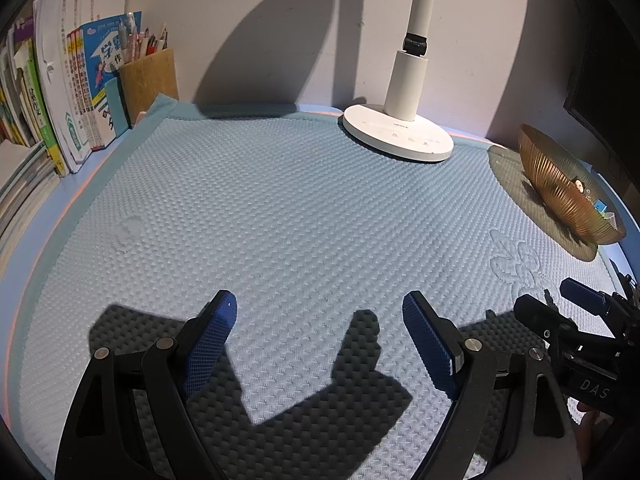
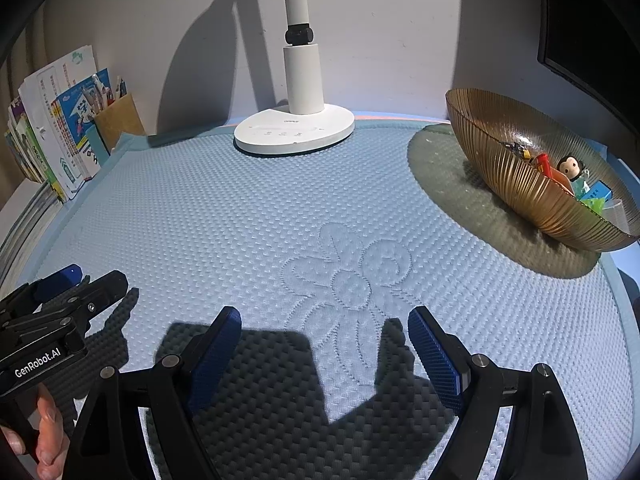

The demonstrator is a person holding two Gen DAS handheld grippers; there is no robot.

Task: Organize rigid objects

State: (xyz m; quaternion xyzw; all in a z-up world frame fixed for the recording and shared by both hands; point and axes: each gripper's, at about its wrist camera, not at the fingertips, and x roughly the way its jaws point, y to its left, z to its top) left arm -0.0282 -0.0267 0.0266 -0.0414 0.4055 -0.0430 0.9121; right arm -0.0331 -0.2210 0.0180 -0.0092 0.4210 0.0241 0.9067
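An amber ribbed glass bowl (image 1: 560,192) (image 2: 532,184) stands at the right of the light blue quilted mat (image 1: 280,208) (image 2: 240,220). In it lie small toys: a dark-haired figurine (image 2: 568,166), a red piece (image 2: 543,162) and a blue block (image 2: 599,191). My left gripper (image 1: 319,302) hovers over the mat's near part, open, with nothing between its blue pads. Beside it, my right gripper (image 2: 325,316) is also open and holds nothing, above a stitched flower (image 2: 348,276). Each gripper shows at the edge of the other's view: the right gripper (image 1: 554,300), the left gripper (image 2: 94,278).
A white desk lamp's base (image 1: 398,136) (image 2: 294,130) stands at the back middle against the wall. Upright books (image 1: 60,100) (image 2: 52,140) and a brown pen holder (image 1: 148,80) (image 2: 118,122) fill the back left corner. A dark monitor edge (image 1: 600,80) is at the right. A hand (image 2: 48,432) holds the left gripper.
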